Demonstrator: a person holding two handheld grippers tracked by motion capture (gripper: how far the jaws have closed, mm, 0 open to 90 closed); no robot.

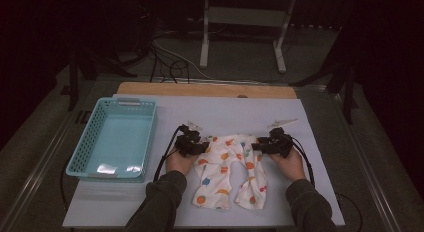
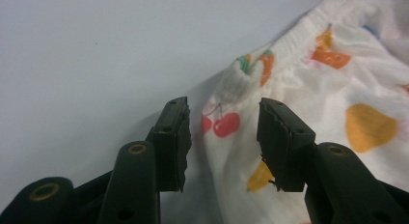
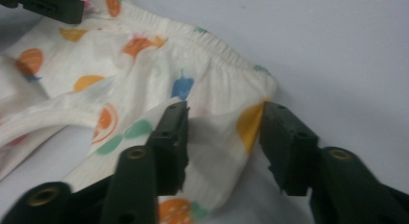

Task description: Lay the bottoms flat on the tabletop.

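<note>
Sleeved forearms enter at 6 o'clock in the high view, each hand carrying a gripper. Between them, at table centre, lie the fruit-print child's trousers (image 1: pixel 230 169), flat on the white table sheet (image 1: pixel 320 142), waistband toward 12 o'clock, legs toward 6 o'clock.

Left gripper (image 2: pixel 224 137) sits at the waistband's 9 o'clock corner: jaws apart, cloth beneath the gap, pads not pressing. Right gripper (image 3: pixel 224 142) sits at the 3 o'clock corner: jaws likewise apart, straddling a raised fold without pinching it.

Judgement: the step in hand is taking hold of the two waist corners, grip not yet made. The next move calls for both claws to close squarely on the elastic hem.

Turquoise basket (image 1: pixel 80 159) stands empty at 9 o'clock, well apart from the garment.
</note>
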